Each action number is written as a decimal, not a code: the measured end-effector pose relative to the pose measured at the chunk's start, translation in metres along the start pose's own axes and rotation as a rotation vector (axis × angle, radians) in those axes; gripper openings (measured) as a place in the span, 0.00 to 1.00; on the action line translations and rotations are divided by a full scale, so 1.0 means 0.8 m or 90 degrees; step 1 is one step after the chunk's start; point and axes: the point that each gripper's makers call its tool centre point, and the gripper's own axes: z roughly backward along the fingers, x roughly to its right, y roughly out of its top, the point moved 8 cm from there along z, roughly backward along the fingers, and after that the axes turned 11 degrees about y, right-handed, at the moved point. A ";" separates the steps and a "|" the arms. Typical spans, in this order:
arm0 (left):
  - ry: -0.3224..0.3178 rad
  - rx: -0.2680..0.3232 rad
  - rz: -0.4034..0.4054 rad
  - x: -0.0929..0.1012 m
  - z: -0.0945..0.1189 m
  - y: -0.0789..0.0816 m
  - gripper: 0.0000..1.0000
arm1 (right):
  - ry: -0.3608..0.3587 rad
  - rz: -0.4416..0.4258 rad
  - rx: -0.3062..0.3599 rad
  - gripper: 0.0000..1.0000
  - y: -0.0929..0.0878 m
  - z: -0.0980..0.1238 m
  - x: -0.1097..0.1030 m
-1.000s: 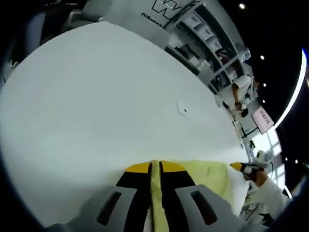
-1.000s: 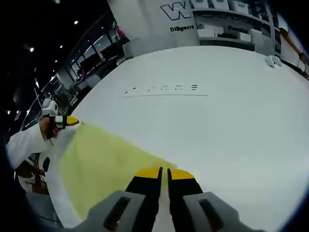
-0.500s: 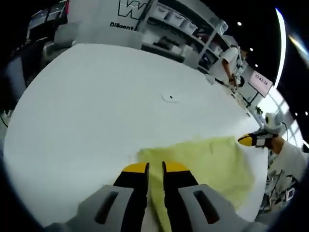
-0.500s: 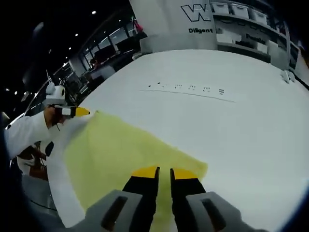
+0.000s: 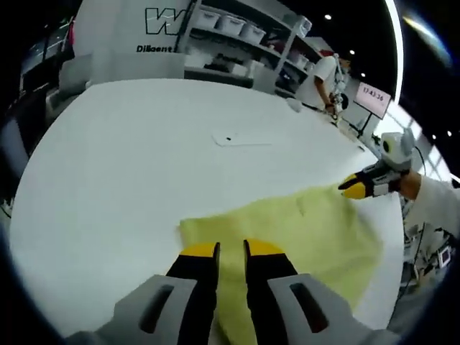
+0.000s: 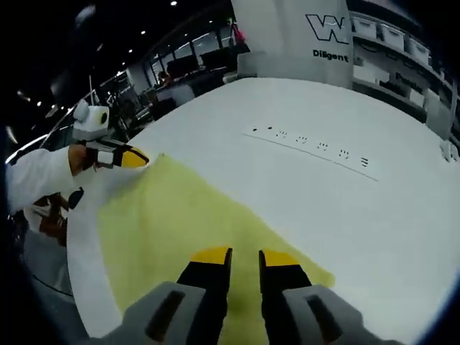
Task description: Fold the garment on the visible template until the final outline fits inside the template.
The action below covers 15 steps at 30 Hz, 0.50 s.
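Note:
A pale yellow garment (image 5: pixel 309 230) lies spread flat on the white table (image 5: pixel 122 151). My left gripper (image 5: pixel 230 248) stands open over its near corner, with yellow cloth showing in the gap between the jaws. The right gripper (image 5: pixel 353 190) reaches the cloth's far corner from the right. In the right gripper view the same garment (image 6: pixel 180 215) stretches from my open right gripper (image 6: pixel 245 253) to the left gripper (image 6: pixel 136 158), which a sleeved arm holds at the opposite corner. A white strip with dark marks (image 6: pixel 309 144) lies on the table (image 6: pixel 402 215) beyond the cloth.
A small white sheet with a dark dot (image 5: pixel 241 138) lies mid-table. Shelves with bins (image 5: pixel 237 29) and a lettered wall panel (image 6: pixel 330 32) stand behind the table. A person (image 5: pixel 327 75) stands at the far right. The table edge runs near the cloth.
Both grippers' jaws have spread from shut on the cloth's edge to open. The garment has gone from hanging stretched between them to lying flat on the table.

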 end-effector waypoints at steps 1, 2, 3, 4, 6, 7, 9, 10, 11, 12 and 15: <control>0.000 0.001 -0.001 0.000 0.000 0.000 0.12 | 0.002 0.003 -0.001 0.14 0.001 -0.001 0.000; -0.001 0.002 -0.002 0.000 0.000 0.000 0.12 | 0.003 0.009 -0.003 0.14 0.001 -0.003 0.000; -0.002 0.002 -0.003 0.001 0.000 0.001 0.12 | 0.005 0.014 -0.006 0.15 0.002 -0.004 0.000; -0.002 0.003 -0.004 0.001 0.000 0.001 0.12 | 0.007 0.020 -0.008 0.15 0.003 -0.006 0.000; -0.004 0.005 -0.019 -0.001 -0.002 0.003 0.13 | 0.009 0.053 -0.032 0.16 0.004 -0.012 0.000; -0.004 0.006 -0.023 -0.001 -0.002 0.003 0.15 | 0.007 0.059 -0.035 0.16 0.004 -0.013 0.002; -0.005 0.013 -0.069 -0.003 -0.005 0.008 0.17 | 0.008 0.068 -0.039 0.17 0.006 -0.013 0.003; -0.007 0.015 -0.075 -0.003 -0.006 0.009 0.18 | 0.008 0.071 -0.040 0.17 0.007 -0.013 0.004; -0.013 0.018 -0.089 -0.001 -0.007 0.012 0.18 | 0.007 0.077 -0.042 0.17 0.007 -0.012 0.005; -0.013 0.020 -0.106 -0.002 -0.009 0.015 0.18 | 0.006 0.084 -0.044 0.17 0.009 -0.011 0.006; -0.033 0.021 -0.145 0.002 -0.013 0.021 0.16 | 0.007 0.089 -0.047 0.17 0.012 -0.011 0.009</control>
